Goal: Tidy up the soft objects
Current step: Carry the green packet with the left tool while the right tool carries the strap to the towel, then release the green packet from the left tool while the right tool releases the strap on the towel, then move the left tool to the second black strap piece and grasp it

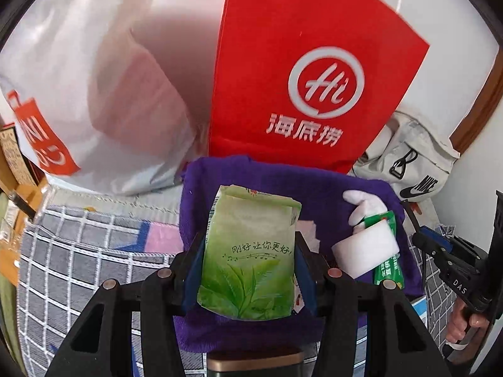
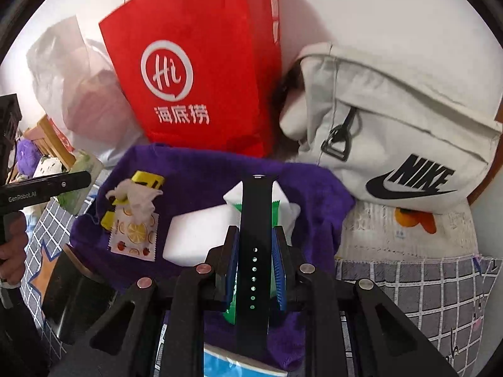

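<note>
The left gripper (image 1: 248,270) was seen partly spread, its blue-padded jaws pressed on both sides of a green tissue pack (image 1: 248,257), which was held upright above the purple towel (image 1: 317,185). On the pack, leaf artwork and the line "刚好让你更好" were read. The right gripper (image 2: 254,270) was set narrow, clamped on a black watch strap (image 2: 255,235) with a row of small holes; the strap was pointed away from the camera, over the towel.

On the towel, as seen in the right wrist view, a white foam block (image 2: 201,235) lay just left of the strap, and a green sachet (image 2: 231,309) lay under the strap, touching the block. Further left, a fruit-print tissue pack (image 2: 135,235) with a tissue pulled out of it lay over a yellow packet (image 2: 147,180). In the left wrist view a small white plush piece (image 1: 364,204) was noted at the towel's right, beyond the foam block.

Behind the towel a red paper bag (image 1: 314,62) marked "Hi" and "海底捞" stood. To its right an off-white bag (image 2: 393,119) printed "NIKE" with the swoosh was lying; to its left a white plastic bag (image 1: 78,78) with an orange logo, text not readable. "GenRobot.AI" was read on the left tool's body in the right view, "DAS" on the right tool's body in the left view. A grey checked cover (image 1: 78,251) lay under everything.
</note>
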The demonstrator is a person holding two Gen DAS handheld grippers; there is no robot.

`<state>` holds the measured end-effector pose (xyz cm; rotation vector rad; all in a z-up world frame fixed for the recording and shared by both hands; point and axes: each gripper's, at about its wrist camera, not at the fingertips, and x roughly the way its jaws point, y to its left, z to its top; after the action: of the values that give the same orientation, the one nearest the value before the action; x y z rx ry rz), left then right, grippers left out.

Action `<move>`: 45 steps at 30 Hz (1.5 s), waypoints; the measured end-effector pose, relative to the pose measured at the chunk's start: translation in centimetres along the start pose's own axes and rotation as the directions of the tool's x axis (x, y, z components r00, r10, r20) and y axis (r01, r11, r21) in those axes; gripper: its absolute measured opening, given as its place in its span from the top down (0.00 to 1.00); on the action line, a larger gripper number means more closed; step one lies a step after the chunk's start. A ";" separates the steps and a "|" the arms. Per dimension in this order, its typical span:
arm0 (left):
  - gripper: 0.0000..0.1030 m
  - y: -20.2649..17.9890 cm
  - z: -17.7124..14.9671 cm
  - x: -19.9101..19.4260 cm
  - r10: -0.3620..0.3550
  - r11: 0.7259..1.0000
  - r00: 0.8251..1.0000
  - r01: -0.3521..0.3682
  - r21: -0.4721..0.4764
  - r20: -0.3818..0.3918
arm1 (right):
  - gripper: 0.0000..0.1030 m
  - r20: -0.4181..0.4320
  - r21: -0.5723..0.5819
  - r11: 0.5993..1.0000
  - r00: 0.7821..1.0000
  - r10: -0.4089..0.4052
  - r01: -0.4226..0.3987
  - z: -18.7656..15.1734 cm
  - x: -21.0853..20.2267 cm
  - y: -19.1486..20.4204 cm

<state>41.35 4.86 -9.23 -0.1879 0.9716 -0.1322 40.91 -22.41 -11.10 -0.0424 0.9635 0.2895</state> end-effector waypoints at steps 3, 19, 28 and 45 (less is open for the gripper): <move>0.51 0.2 -0.1 1.0 -0.025 1.000 0.999 0.024 -0.005 -0.037 | 0.80 -0.017 -0.004 1.000 1.000 0.004 -0.004 -0.2 0.9 0.1; 0.45 -0.7 -1.2 4.0 -0.040 0.999 0.990 0.044 0.026 -0.138 | 0.80 -0.080 -0.004 1.000 0.997 -0.007 0.007 -0.6 3.4 -0.1; 0.24 -0.8 -0.9 3.2 -0.029 0.999 0.990 0.034 0.032 -0.139 | 0.48 -0.034 -0.027 0.999 0.999 -0.025 0.024 -0.5 2.5 0.7; 0.24 -2.2 -4.4 -8.6 -0.057 0.996 0.998 0.055 0.069 0.014 | 0.36 0.101 -0.068 0.996 0.994 -0.042 0.049 -3.9 -8.5 5.5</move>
<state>32.86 3.97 -4.28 -0.1532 0.9451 -0.2148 31.79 -19.71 -5.87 -0.1137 0.8522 0.2809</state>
